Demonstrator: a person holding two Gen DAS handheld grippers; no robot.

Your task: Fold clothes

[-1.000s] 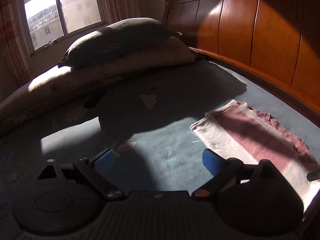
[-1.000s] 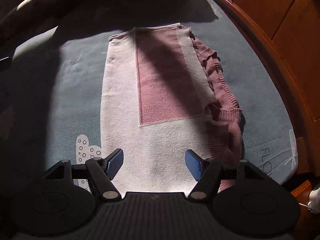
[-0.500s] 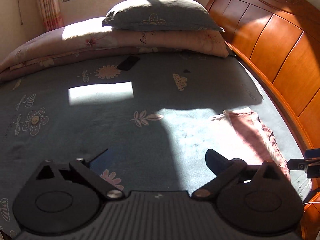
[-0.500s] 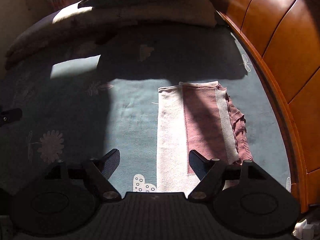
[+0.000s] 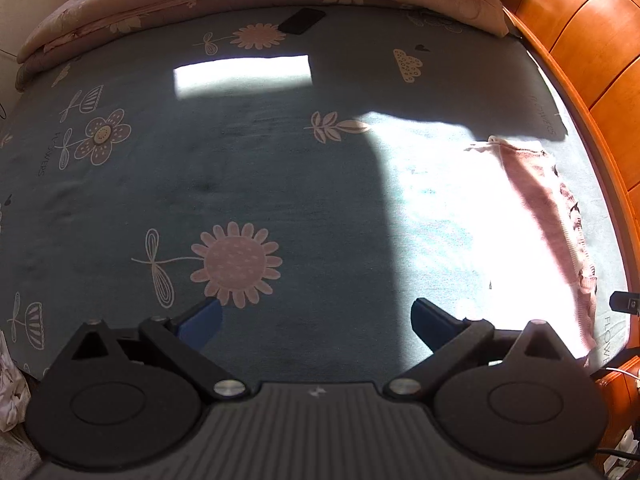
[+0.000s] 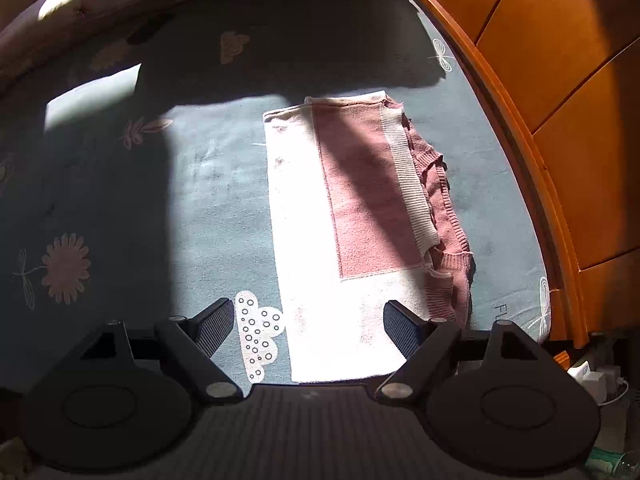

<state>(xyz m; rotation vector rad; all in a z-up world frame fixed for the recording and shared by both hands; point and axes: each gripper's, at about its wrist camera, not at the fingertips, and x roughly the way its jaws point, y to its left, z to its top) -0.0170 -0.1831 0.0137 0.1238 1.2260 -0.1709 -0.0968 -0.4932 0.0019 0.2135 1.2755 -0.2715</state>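
Sweater (image 6: 360,216) folded flat on bed (image 6: 208,184), clear in right view only; left tool (image 5: 316,320) wide, empty; right tool (image 6: 308,326) opening, empty.

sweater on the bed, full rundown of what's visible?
The sweater is knit, cream with a dusty-pink block and a ribbed cream band, its pink frilled edges bunched along the side nearest the wooden headboard. It lies flat, folded into a long rectangle on the grey-blue floral bedsheet, partly in sun, a shadow crossing it. Nothing grips it; only the sheet touches it.
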